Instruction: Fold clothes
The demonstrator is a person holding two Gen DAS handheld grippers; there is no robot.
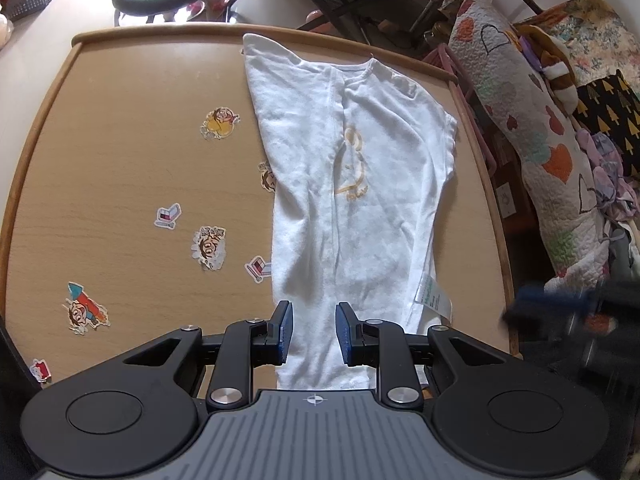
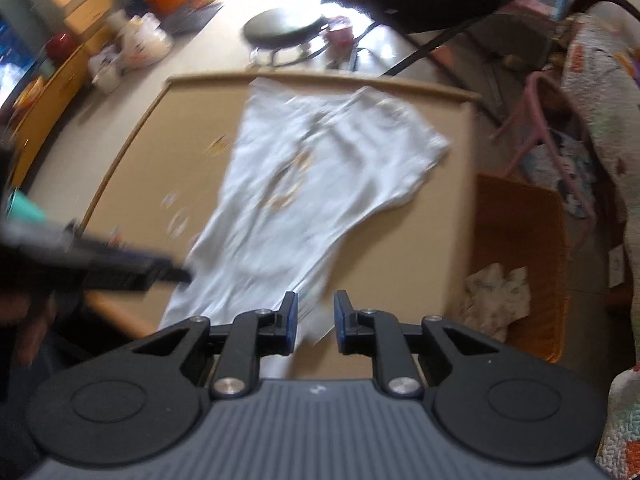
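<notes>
In the left wrist view, a white shirt (image 1: pixel 352 184) is seen spread lengthwise on the wooden surface (image 1: pixel 120 152), its collar at the far edge and its hem nearest the camera. The left gripper (image 1: pixel 314 334) is held over the hem end; its jaws are spread, and the hem cloth is seen between and beneath them, though contact cannot be judged. A care label (image 1: pixel 434 294) is turned out just right of the shirt's near end. Cartoon stickers (image 1: pixel 216 122) are scattered on the surface left of the shirt. A patchwork quilt (image 1: pixel 532 128) is draped to the right of the shirt, off the surface.

In the right wrist view, which is blurred, the shirt (image 2: pixel 320 184) is shown running away from the right gripper (image 2: pixel 315 320). Its jaws are spread, with the shirt's near right corner seen between them. A brown basket (image 2: pixel 520 240) holding crumpled cloth stands right of the shirt, beside the surface (image 2: pixel 444 200).
</notes>
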